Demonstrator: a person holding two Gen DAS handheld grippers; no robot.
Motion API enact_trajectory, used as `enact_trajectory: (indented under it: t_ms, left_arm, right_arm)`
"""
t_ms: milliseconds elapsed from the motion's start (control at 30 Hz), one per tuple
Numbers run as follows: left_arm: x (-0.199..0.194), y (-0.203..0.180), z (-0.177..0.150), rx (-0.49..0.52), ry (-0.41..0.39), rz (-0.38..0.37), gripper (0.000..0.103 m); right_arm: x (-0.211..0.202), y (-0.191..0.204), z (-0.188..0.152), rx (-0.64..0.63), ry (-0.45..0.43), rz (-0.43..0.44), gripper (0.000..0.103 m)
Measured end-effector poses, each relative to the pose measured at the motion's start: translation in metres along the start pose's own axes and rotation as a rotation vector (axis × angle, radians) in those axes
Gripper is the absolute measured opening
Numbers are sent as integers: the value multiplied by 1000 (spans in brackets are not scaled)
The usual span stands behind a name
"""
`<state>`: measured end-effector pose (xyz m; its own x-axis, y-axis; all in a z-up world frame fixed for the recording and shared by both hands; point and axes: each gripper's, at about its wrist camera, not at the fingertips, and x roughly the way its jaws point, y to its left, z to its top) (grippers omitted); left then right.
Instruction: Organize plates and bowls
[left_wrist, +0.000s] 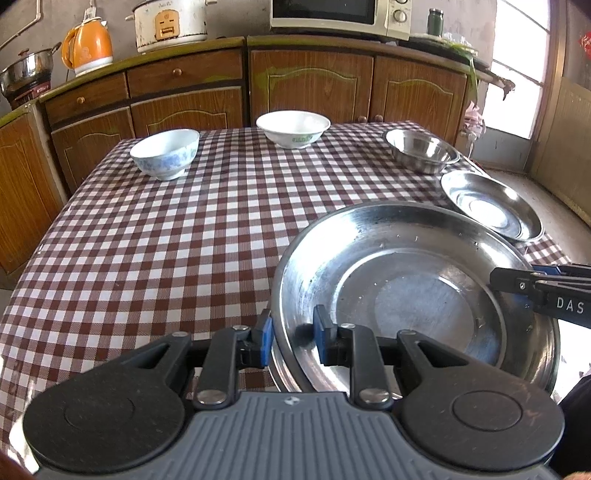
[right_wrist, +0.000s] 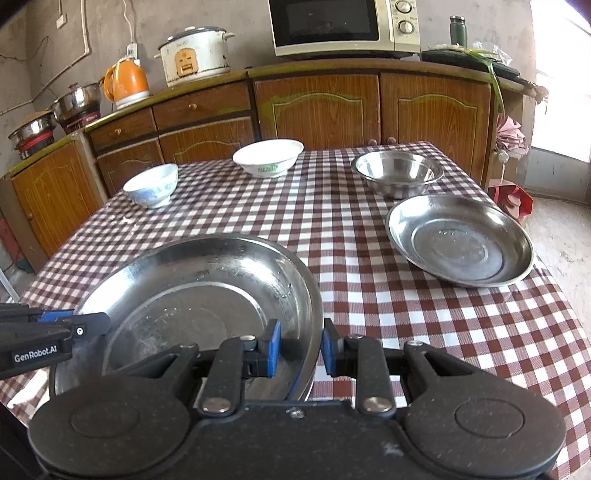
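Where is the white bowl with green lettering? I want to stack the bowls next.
The white bowl with green lettering stands at the table's far edge, between the blue-patterned bowl and the steel bowl.

Left tongs (left_wrist: 291, 341): black linkage arms, blue pads, silver rivets, grey ribbed body. Right tongs (right_wrist: 301, 350): alike, black body.

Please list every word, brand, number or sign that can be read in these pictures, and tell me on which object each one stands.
"DAS": white letters on the right gripper's body, cut off by the picture edge.
"GenRobot.AI": white letters on the left gripper's body.
Green print on the white bowl: too small to read.
Markings on the rice cooker and around the microwave dials: too blurred to read.
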<state>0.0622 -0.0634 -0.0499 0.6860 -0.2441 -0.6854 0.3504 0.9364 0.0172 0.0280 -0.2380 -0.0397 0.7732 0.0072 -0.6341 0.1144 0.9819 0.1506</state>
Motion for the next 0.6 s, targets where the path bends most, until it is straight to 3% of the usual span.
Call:
enact_trajectory:
  t_ms: [600]
  left_arm:
    - [18,1,-8,16,54,10,26]
  right_arm:
    - [22,0,-11,-6,57,-12,30]
